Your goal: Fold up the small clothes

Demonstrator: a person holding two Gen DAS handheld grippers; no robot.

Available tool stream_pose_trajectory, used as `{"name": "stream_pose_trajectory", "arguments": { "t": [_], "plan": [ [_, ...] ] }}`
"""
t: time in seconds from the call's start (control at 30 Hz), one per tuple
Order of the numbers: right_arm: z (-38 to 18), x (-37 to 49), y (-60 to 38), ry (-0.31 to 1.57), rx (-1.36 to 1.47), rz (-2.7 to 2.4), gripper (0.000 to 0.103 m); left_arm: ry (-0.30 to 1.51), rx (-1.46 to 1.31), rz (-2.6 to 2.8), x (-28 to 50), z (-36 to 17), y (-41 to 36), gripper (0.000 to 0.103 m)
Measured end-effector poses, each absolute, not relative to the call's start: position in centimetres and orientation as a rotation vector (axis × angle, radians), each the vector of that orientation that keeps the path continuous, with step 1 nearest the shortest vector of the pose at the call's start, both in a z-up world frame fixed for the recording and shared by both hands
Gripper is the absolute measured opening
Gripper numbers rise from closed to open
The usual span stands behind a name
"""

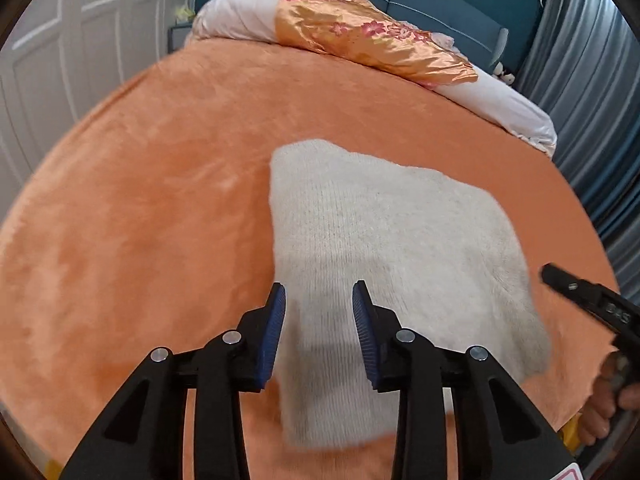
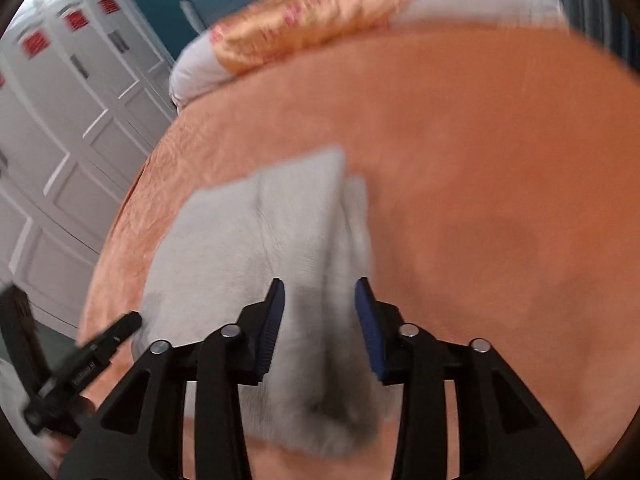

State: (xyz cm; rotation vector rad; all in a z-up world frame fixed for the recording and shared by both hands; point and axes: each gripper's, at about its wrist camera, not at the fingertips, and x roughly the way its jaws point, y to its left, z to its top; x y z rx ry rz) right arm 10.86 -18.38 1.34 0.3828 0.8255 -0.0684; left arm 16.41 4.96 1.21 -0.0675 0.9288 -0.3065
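A pale grey knitted garment lay on the orange blanket that covered the bed, well short of the white bolster and its shiny flowered cover at the head. It looked already doubled over, with an extra layer showing along its right side in the right-hand view.

The left gripper hung over the near left part of the garment, its blue pads parted with nothing pinched between them. The right gripper hung over the near right part, also parted and holding nothing; the cloth under it was blurred.

To my eye the step was taking the near edge at both corners for another fold. Done well, each gripper would go lower and catch every layer at the hem, not just the top one. Both should lift together and carry the edge evenly away, so the knit did not skew or drag across the fuzzy blanket.
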Motion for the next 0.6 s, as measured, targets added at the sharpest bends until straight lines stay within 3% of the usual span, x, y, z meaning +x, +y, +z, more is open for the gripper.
{"name": "stream_pose_trajectory", "arguments": {
  "t": [0.07,0.13,0.33,0.6],
  "plan": [
    [1.9,10.1,-17.1,0.833,0.344,-0.033,0.008,0.94,-0.055,-0.311,15.6,1.9,4.1,0.031],
    [1.4,10.4,-15.9,0.874,0.306,0.002,0.0,0.959,-0.032,-0.32,14.8,1.8,3.1,0.031],
    [-4.3,11.0,-16.0,1.015,0.257,-0.062,0.0,1.025,0.06,-0.265,14.6,-1.3,1.4,0.032],
    [-2.3,10.4,-15.3,0.995,0.268,-0.05,0.0,1.024,0.093,-0.235,14.1,-1.4,0.9,0.032]
  ]
}}
